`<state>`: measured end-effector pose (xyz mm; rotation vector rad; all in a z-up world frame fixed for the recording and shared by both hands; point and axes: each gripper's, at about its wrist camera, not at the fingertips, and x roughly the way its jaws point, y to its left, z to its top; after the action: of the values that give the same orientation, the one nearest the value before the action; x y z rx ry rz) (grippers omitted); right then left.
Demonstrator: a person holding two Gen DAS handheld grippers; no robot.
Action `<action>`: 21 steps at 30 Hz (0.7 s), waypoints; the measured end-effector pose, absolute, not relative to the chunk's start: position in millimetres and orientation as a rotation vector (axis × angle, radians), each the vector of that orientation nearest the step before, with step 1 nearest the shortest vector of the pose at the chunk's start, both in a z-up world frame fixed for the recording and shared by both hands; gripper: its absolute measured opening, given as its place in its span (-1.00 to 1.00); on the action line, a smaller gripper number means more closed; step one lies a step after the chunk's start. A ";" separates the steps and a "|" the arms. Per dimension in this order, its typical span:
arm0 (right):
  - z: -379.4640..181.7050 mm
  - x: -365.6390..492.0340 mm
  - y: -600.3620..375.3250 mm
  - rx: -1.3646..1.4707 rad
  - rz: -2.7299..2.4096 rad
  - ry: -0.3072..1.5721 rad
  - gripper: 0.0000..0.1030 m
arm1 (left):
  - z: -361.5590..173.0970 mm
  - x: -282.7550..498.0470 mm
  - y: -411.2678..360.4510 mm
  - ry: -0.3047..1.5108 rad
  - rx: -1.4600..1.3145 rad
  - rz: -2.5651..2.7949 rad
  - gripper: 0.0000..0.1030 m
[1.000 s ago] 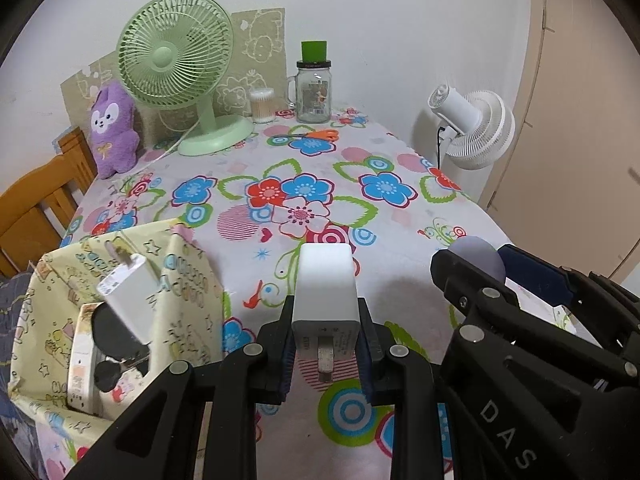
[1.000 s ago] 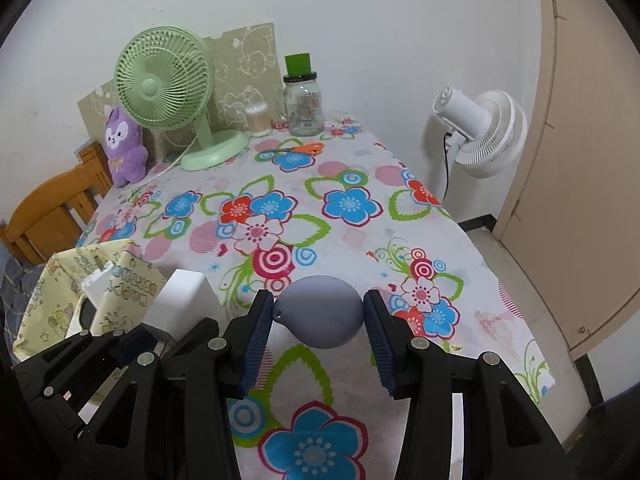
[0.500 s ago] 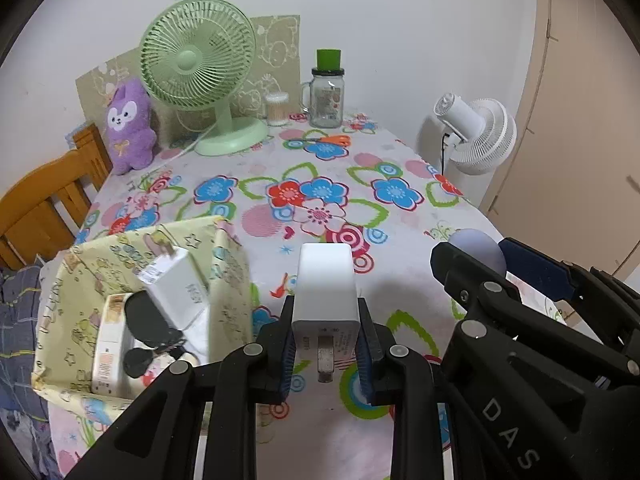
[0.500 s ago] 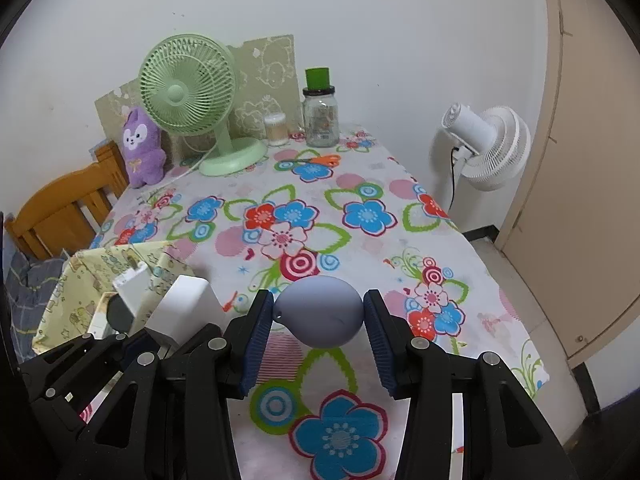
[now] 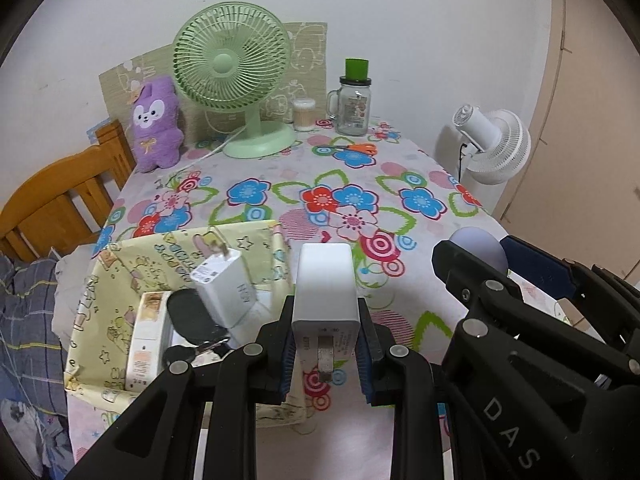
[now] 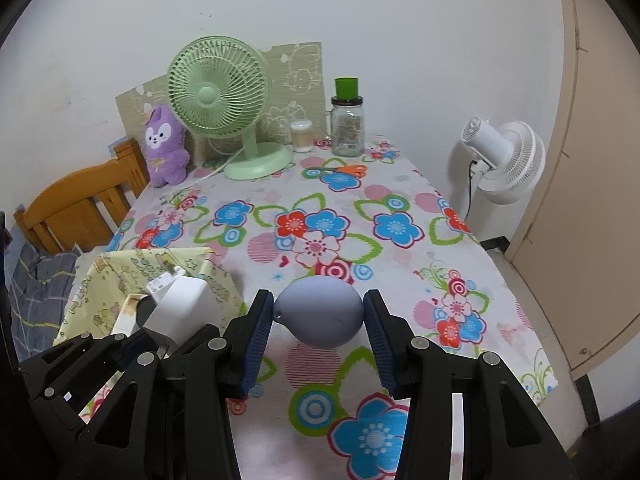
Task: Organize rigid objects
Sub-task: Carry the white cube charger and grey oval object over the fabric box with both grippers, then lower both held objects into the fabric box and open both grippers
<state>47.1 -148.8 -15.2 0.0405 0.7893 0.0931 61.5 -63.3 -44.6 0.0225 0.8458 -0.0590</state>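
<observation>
My left tongs (image 5: pixel 326 350) clench the white charger (image 5: pixel 325 290) above the table's near-left corner, beside the yellow basket (image 5: pixel 120 280); my right tongs (image 6: pixel 319 344) squeeze the grey egg-shaped thing (image 6: pixel 320 312), both presumably bound for that basket.

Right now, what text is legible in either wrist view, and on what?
"DAS": moulded on the right gripper body, left wrist view.
Charger in the left gripper: plug-face print too small.
Charger in the basket: grey marking unreadable.
Glass jar label: blurred.
Basket fabric lettering: illegible.
</observation>
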 end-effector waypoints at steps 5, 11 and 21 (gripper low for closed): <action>-14.8 50.3 -135.9 0.036 0.111 0.795 -0.03 | -44.1 63.2 -49.6 0.851 0.021 -0.045 -0.51; -15.2 56.2 -117.4 0.029 0.137 0.802 -0.03 | -44.0 66.0 -32.3 0.858 0.015 -0.024 -0.51; -18.4 64.0 -83.7 0.007 0.174 0.817 -0.03 | -45.7 69.4 -0.9 0.865 0.009 0.000 -0.51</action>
<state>64.0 -83.7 -18.4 0.0070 0.8166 0.1742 69.4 -0.9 -45.7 0.0094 0.8652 -0.0004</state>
